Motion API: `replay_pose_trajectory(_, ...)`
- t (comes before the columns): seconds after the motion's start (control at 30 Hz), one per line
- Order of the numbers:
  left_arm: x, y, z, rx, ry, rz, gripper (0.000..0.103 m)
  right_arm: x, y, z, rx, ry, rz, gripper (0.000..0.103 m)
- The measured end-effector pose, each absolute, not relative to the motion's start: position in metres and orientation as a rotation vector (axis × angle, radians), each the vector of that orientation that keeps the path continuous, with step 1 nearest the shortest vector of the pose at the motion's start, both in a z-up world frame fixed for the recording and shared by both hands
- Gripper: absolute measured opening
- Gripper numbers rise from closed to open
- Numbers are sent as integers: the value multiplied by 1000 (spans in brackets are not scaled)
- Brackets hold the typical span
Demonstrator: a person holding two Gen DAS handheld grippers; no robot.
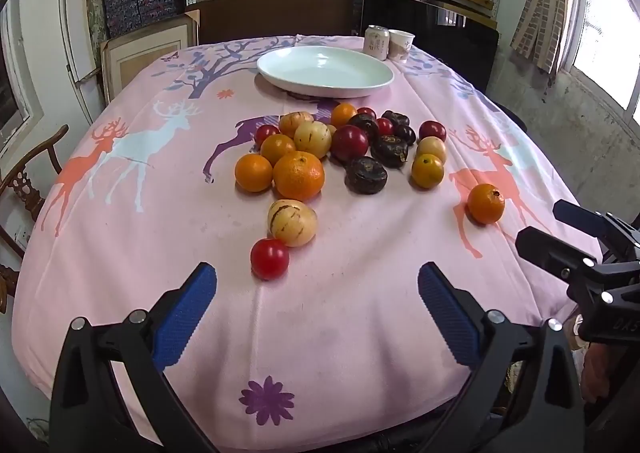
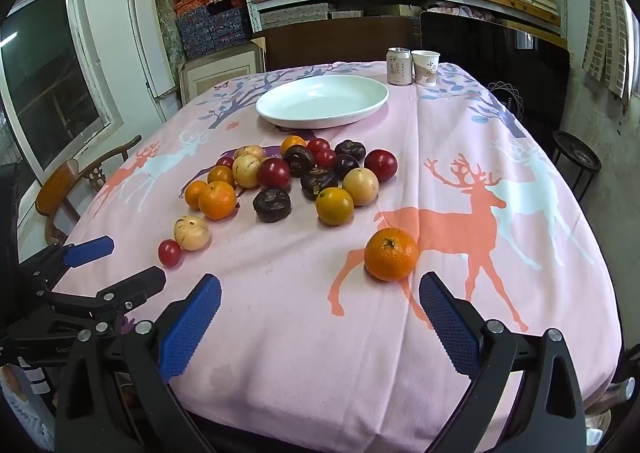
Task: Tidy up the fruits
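Fruit lies loose on a table (image 1: 120,273) under a pink deer-print cloth, seen from the left wrist. The left gripper (image 1: 316,313) hovers low with fingers spread wide and empty. A small red fruit (image 1: 269,258) sits nearest, touching a pale striped melon (image 1: 292,222). To take it cleanly, the fingers probably should close from the sides, away from the melon. Beyond, the main pile (image 1: 340,149) crowds the way to an empty white plate (image 1: 325,71).

From the right wrist, the right gripper (image 2: 320,317) is also spread and empty. A lone tangerine (image 2: 391,254) rests just ahead, apart from the pile, an easy first pick. A can (image 2: 399,66) and paper cup (image 2: 425,68) stand just behind the plate (image 2: 322,101).
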State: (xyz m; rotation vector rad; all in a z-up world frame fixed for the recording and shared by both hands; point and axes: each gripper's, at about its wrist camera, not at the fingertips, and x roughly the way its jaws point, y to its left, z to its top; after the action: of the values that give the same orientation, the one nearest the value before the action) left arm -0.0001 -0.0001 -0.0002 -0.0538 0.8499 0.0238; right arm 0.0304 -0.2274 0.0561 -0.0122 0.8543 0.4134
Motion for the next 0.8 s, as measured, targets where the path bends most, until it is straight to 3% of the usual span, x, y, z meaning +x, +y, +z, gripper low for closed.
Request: replay_pose_trajectory(0.8, 0, 7, -7, -102, 878, 9, 99, 30, -231, 54, 10, 868, 405, 100)
